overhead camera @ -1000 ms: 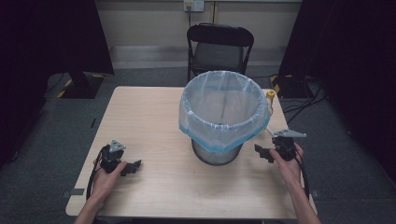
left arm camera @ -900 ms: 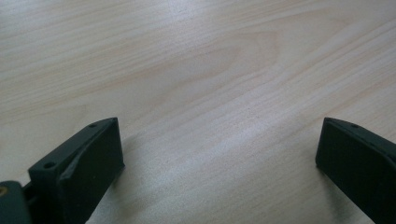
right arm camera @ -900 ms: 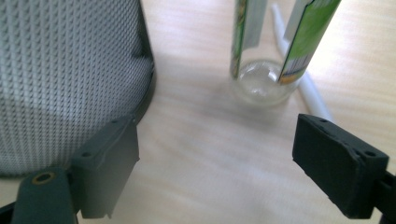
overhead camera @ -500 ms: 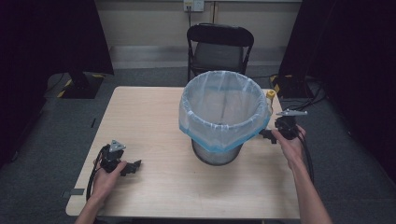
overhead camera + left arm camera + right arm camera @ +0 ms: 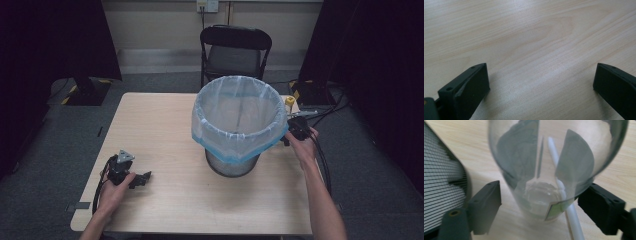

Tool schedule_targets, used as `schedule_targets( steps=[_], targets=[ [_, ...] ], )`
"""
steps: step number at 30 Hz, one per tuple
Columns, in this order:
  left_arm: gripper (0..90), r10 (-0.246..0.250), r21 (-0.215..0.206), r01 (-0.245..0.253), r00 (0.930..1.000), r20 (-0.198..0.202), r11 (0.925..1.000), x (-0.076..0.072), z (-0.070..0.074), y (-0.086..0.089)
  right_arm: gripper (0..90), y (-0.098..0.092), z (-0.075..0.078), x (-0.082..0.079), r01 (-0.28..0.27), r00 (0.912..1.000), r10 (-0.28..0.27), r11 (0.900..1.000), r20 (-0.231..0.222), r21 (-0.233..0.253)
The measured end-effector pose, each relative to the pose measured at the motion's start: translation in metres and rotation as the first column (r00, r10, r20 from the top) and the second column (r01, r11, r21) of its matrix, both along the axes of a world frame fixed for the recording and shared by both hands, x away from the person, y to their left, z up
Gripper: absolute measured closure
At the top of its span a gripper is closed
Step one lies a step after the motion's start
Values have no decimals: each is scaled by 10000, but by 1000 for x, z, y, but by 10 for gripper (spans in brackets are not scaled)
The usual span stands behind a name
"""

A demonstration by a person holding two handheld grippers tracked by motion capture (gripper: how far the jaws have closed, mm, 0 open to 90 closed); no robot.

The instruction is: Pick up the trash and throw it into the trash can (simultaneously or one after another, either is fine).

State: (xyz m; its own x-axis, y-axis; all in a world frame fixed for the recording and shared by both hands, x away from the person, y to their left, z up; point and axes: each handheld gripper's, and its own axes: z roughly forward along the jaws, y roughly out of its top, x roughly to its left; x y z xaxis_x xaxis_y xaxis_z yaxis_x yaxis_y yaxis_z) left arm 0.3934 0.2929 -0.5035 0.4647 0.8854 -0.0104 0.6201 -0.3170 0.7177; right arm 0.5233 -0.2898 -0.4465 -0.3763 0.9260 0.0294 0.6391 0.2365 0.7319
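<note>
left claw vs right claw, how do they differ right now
The left claw sits low over bare table at the near left, with nothing between its jaws. The right claw is at the table's right side beside the lined mesh bin, its jaws around a clear plastic cup holding a white straw. Both are open.

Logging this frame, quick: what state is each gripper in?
Left gripper: open, empty, resting on the table.
Right gripper: open around a clear cup, not clamped.
</note>
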Motion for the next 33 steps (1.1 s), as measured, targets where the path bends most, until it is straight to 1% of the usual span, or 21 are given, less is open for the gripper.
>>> schedule_targets(
  steps=[3,4,5,6,9,11,12,14,16,24,26,28,31,32,33],
  targets=[
    [0,-8,1,8,10000,-1,10000,0,0,0,204,1,-4,2,48,10000,-47,9999,29,-102],
    [0,-9,2,9,10000,-1,10000,0,0,0,202,4,-8,5,80,9999,-82,9998,-94,-188],
    [0,-10,1,10,10000,-3,10000,0,0,0,203,4,-10,5,102,9999,-105,9997,-90,-239],
    [0,-9,-1,9,10000,-3,10000,0,0,0,205,4,-12,7,111,9999,-110,9995,15,-297],
    [0,-11,0,11,10000,-1,10000,0,0,0,199,6,-15,8,146,9999,-146,9996,-12,-255],
    [0,-10,-1,10,10000,-1,10000,0,0,0,214,6,-19,9,226,9997,-225,9996,85,-138],
    [0,-11,-3,11,10000,-1,10000,0,0,0,228,5,-19,10,268,9994,-263,9994,204,-241],
    [0,-13,-4,13,10000,1,10000,0,0,0,243,6,-21,10,289,9993,-284,9993,228,-231],
    [0,-14,-1,14,10000,-1,10000,0,0,0,259,6,-21,11,324,9987,-311,9990,397,-324],
    [0,-13,-5,13,10000,5,10000,0,0,0,271,9,-27,15,660,9959,-659,9978,619,-2],
    [0,-16,-1,16,10000,-1,10000,0,0,0,276,10,-27,15,727,9952,-725,9974,663,-3],
    [0,-14,-2,14,10000,5,10000,0,0,0,278,11,-27,15,762,9946,-753,9970,711,-104],
    [0,-14,-3,14,10000,3,10000,0,0,0,279,11,-26,14,763,9950,-757,9971,647,-67],
    [0,-21,5,21,10000,6,10000,0,0,0,280,10,-26,13,759,9953,-764,9971,598,98],
    [0,-18,-4,18,10000,4,10000,0,0,0,281,10,-26,12,769,9954,-776,9969,568,135]
  ],
)
